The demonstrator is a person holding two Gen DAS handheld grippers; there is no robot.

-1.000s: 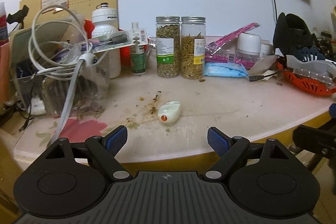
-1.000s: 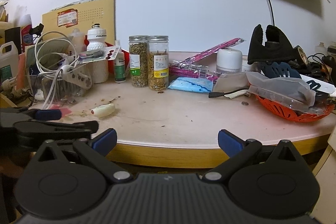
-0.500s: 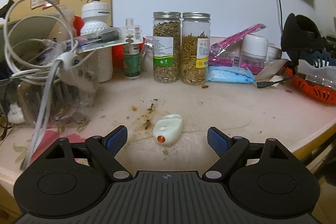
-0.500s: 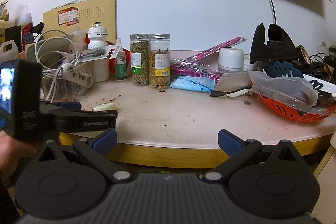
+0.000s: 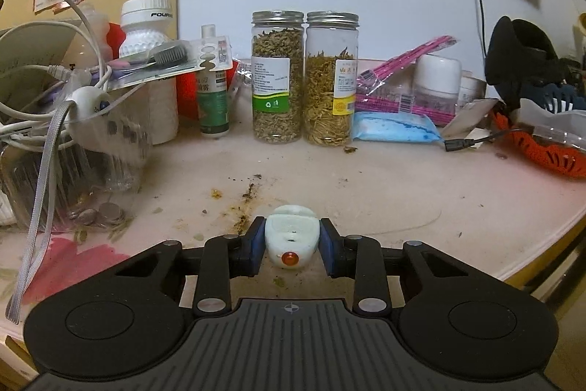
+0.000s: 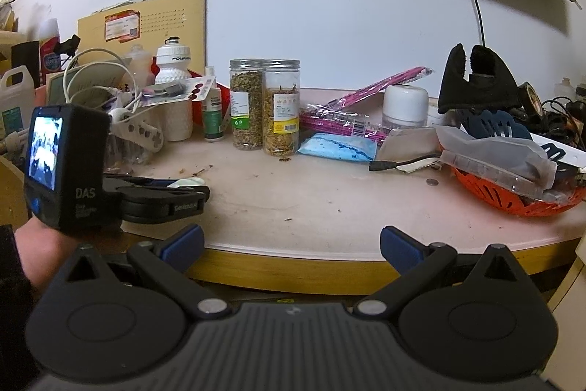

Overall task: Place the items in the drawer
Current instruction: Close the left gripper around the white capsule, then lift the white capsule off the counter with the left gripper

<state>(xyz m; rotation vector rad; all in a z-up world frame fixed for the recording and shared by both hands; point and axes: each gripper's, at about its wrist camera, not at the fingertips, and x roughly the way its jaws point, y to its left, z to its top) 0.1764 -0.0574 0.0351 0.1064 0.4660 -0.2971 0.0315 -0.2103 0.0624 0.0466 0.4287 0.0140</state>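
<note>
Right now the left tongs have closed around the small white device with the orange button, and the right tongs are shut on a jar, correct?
Not quite. The right wrist view shows the right tongs open and empty. The left tongs do grip the small white device.

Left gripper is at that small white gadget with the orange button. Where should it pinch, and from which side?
Pinch the small white gadget across its two long flanks, coming in low from the table's front edge along its length, orange button end nearest. It lies flat, narrow enough to sit between the fingers. The left gripper already brackets it this way, pads against both sides.
</note>
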